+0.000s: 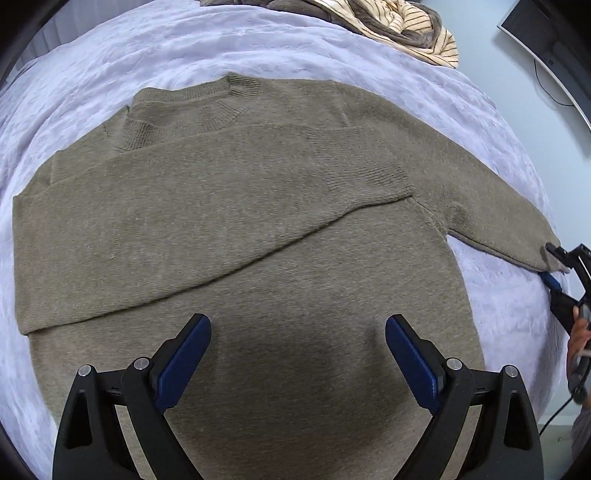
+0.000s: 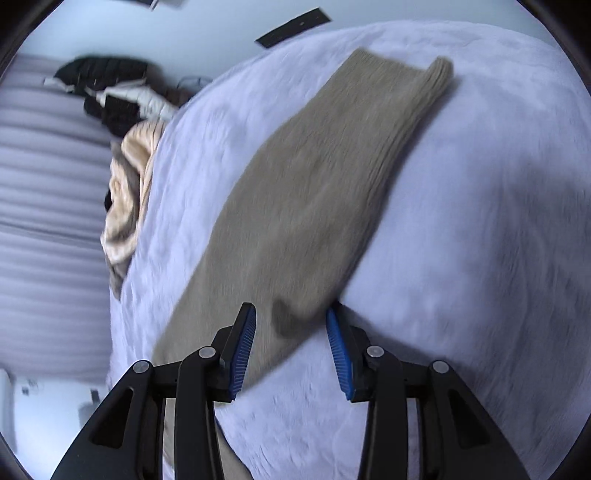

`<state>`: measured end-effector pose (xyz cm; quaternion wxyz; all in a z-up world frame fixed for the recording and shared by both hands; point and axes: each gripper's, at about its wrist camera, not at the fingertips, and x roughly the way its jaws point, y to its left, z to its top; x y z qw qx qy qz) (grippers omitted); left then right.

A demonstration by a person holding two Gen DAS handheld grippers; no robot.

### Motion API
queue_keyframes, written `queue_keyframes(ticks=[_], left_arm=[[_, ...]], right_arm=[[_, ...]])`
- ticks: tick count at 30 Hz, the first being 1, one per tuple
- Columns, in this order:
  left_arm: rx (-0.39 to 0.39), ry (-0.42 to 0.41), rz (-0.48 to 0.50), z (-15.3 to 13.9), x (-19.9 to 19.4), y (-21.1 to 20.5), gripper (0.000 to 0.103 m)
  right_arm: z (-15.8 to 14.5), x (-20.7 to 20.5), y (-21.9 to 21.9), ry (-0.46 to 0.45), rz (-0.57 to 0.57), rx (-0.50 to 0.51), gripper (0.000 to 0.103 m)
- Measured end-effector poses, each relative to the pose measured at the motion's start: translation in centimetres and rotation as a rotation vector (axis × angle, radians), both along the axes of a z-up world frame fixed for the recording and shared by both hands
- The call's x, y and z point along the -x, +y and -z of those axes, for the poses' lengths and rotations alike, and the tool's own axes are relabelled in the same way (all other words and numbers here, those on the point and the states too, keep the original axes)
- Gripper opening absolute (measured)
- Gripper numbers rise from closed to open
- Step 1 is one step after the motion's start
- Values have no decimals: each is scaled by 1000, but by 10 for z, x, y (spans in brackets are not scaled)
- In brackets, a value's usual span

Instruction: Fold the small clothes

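An olive-brown knit sweater (image 1: 258, 206) lies flat on a pale lilac bedspread (image 1: 110, 62). Its left sleeve is folded across the chest; its right sleeve (image 1: 495, 210) stretches out to the right. My left gripper (image 1: 298, 334) is open and empty, hovering over the sweater's lower body. My right gripper (image 2: 290, 317) is open with its jaws on either side of that sleeve (image 2: 314, 192), near the sleeve's middle, not closed on it. The right wrist view is blurred. The right gripper also shows at the sleeve's cuff in the left wrist view (image 1: 554, 266).
A crumpled cream striped garment (image 1: 402, 26) lies at the bed's far edge, also in the right wrist view (image 2: 127, 199). Dark clothes (image 2: 107, 88) are piled beyond it. A monitor (image 1: 546, 37) stands at the right.
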<state>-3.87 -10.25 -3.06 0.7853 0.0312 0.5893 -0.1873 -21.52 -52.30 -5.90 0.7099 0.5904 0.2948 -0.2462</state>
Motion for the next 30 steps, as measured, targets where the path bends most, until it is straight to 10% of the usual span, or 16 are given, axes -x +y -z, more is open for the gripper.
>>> queue_keyframes(ticks=[3, 5, 8, 19, 25, 28, 30], left_arm=[[7, -6, -12, 0, -2, -3, 96], [14, -14, -30, -1, -3, -1, 96], [25, -23, -61, -2, -8, 8, 96], [60, -66, -267, -11, -21, 102, 96], [41, -55, -393, -1, -15, 161, 96], [38, -45, -429, 4, -10, 182, 96], [41, -40, -445, 8, -4, 197, 96]], right_arm=[[-2, -7, -11, -27, 32, -22, 40], [-7, -18, -12, -38, 22, -26, 14], [-30, -52, 3, -73, -67, 41, 7], [-112, -231, 228, -266, -890, 390, 7], [-51, -266, 371, -116, -1261, 403, 8], [-3, -271, 395, 88, -1312, 383, 10], [-3, -265, 385, 48, -1243, 335, 16]])
